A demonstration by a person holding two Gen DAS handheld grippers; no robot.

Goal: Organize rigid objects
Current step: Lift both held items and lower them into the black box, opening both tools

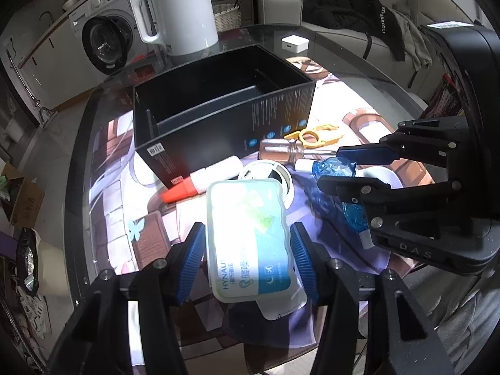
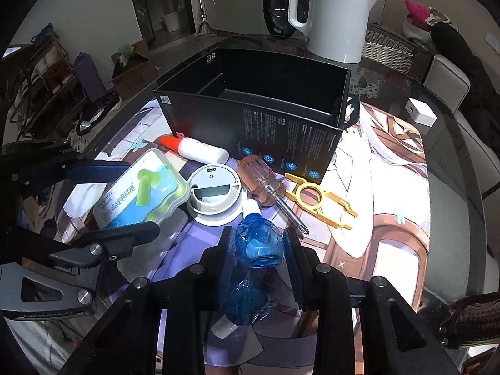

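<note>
An open black box (image 1: pixel 218 106) (image 2: pixel 259 103) stands on the printed mat. My left gripper (image 1: pixel 247 240) is shut on a clear earplug case (image 1: pixel 250 237) (image 2: pixel 143 187), its blue pads (image 1: pixel 191 259) against both sides. My right gripper (image 2: pixel 259 243) is shut on a blue transparent bottle (image 2: pixel 257 247) (image 1: pixel 336 167) with a white cap. In front of the box lie a white glue bottle with an orange tip (image 1: pixel 206 178) (image 2: pixel 197 150), a white round device (image 2: pixel 215 190) (image 1: pixel 268 172), an amber-handled screwdriver (image 2: pixel 268 184) (image 1: pixel 281 148) and a yellow plastic tool (image 2: pixel 318 200) (image 1: pixel 312 136).
A white kettle (image 1: pixel 178 12) (image 2: pixel 331 15) stands behind the box on the glass table (image 1: pixel 353 62). A small white cube (image 1: pixel 294 43) (image 2: pixel 420 114) sits at the far right. A sofa with dark clothes (image 1: pixel 337 6) and a washing machine (image 1: pixel 106 43) lie beyond the table.
</note>
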